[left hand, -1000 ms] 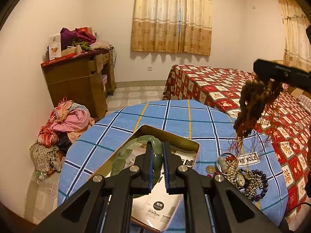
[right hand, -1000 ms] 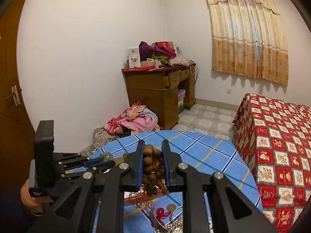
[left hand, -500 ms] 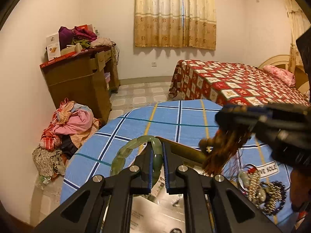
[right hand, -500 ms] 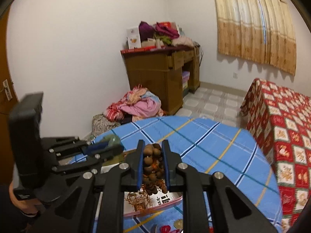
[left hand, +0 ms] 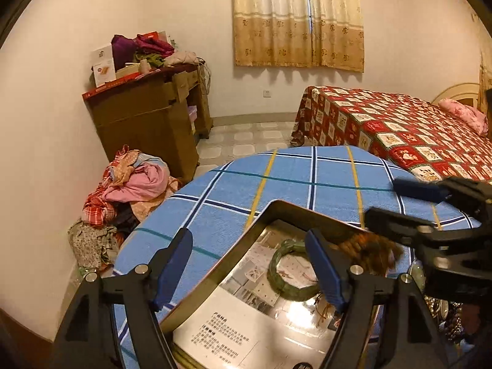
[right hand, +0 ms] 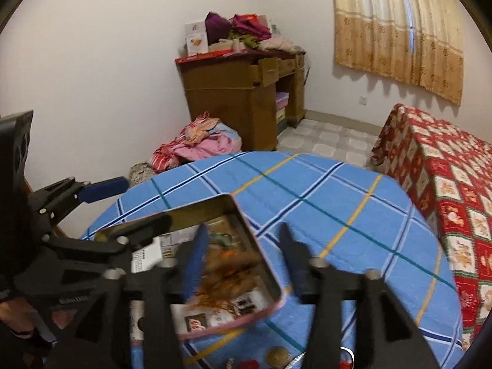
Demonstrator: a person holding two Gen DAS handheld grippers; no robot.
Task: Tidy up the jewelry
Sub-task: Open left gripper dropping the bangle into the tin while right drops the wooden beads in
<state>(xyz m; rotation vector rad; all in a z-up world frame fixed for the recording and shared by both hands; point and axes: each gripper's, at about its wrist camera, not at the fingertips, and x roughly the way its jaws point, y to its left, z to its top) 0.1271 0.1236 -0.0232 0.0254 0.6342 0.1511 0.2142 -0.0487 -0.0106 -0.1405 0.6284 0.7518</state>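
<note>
An open metal tin (left hand: 276,207) lined with printed paper sits on the round table. A green bangle (left hand: 292,272) lies loose on that paper. My left gripper (left hand: 247,269) hangs over it, jaws opening, nothing pressed between the blue pads. A blurred string of brown beads (right hand: 233,270) rests in the tin (right hand: 255,246) under my right gripper (right hand: 244,256), whose jaws are also opening and hold nothing. Each gripper shows in the other view: the right gripper (left hand: 396,204) over the beads (left hand: 366,249), the left gripper (right hand: 126,209) at the tin's left.
The table wears a blue checked cloth (left hand: 307,178). A heap of loose jewelry (left hand: 442,304) lies right of the tin, and a coin (right hand: 278,356) sits near the front edge. Beyond stand a bed with a red cover (left hand: 399,129), a wooden desk (left hand: 147,117) and clothes on the floor (left hand: 132,184).
Both grippers came down over the tin and opened. The green bangle left the left gripper and the brown beads left the right one; both now lie in the tin.
</note>
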